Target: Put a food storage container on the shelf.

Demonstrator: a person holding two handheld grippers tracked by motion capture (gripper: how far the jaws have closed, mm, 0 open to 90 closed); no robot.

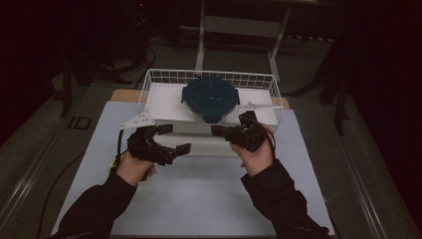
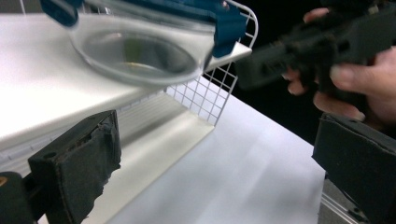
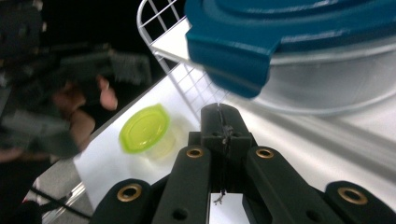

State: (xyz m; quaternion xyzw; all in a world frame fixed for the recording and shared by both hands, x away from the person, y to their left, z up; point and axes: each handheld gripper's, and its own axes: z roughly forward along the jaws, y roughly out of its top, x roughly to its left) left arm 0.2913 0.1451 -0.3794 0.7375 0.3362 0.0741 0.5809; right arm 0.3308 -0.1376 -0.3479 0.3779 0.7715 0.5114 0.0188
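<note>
Nearest the high camera: two dark-sleeved forearms entering from the bottom edge, each hand wrapped round a black two-jaw gripper. Beneath them, a broad pale-grey rectangular surface [image 1: 199,199], bare in its near half. Farther back, a white wire basket [image 1: 149,82] with a flat white floor, standing at the far end of the surface. Inside the basket, towards its front, a round clear plastic container with a dark-blue clip-on lid [image 1: 210,97], upright, lid on; seen from below in the left gripper view [image 2: 135,56] as a clear bowl under blue lid tabs, and in the right gripper view [image 3: 289,32] with a blue tab jutting just above the jaws. Left gripper [image 1: 175,138] held just in front of the basket's left front corner, jaws spread wide and empty, pads well apart, nothing between them; near the container but not touching it. Right gripper [image 1: 218,130] held just in front of the basket, below the container's front edge, jaws pressed tight together on nothing, tip pointing leftwards towards the other gripper. Smallest: a little clear cup with a lime-green lid [image 3: 144,128], sitting on the surface beyond the closed jaws in the right gripper view, apart from the basket.
</note>
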